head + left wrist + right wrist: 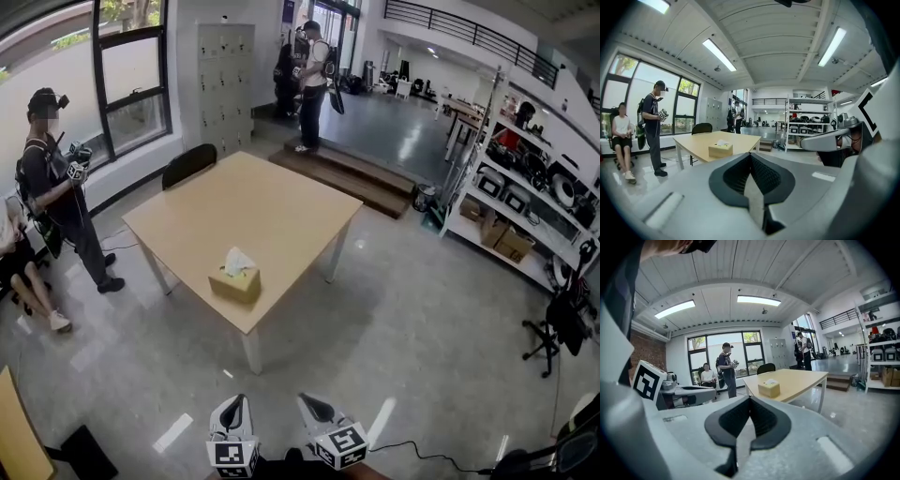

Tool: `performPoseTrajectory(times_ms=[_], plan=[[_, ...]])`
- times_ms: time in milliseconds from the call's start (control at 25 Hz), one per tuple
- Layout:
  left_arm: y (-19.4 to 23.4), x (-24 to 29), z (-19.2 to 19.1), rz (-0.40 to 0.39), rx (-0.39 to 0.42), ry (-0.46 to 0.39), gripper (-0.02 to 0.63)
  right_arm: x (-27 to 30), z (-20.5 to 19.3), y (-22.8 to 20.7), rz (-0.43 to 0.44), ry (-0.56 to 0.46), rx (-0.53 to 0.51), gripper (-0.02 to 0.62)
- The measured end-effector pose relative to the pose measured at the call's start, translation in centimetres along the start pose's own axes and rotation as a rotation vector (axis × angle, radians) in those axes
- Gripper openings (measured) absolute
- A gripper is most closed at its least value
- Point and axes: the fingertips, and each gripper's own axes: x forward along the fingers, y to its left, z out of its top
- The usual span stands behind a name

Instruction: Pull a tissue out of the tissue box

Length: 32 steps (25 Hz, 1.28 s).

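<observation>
A tan tissue box (234, 281) with a white tissue (238, 260) sticking out of its top stands near the near corner of the wooden table (272, 211). Both grippers hang well short of the table, above the floor, at the bottom of the head view. My left gripper (232, 412) and right gripper (314, 409) are side by side, both shut with nothing between the pads. In the left gripper view the tissue box (720, 149) lies far beyond the gripper (750, 155). In the right gripper view the tissue box (769, 388) is likewise distant from the gripper (750, 398).
A black chair (187, 164) stands at the table's far side. One person (56, 178) stands at left beside a seated person (19, 267); others (305, 75) stand at the back. Loaded shelves (525, 197) line the right. A low step (347, 173) lies behind the table.
</observation>
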Motion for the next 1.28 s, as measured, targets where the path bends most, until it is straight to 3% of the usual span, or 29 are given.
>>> performPoseTrajectory(times_ms=[320,560,880,1280], plan=[[2.9,0.9,0.5,-0.021,0.01,0.01,0.018,2.4,0.5,1.2,-0.019,0.01,0.02,-0.009],[6.8,0.6,3.4,0.021,0.0,0.0,0.018,5.1,1.7,4.0,0.007,0.014,0.008,-0.009],[13.6,-0.7,2.1,0.021,0.033,-0.019,0.018,10.3,1.9,9.0,0.022,0.019,-0.003,-0.009],[18.5,-1.4,2.1,0.061,-0.028,-0.016,0.018,13.5,1.5,11.6,0.019,0.059,-0.019,-0.009]])
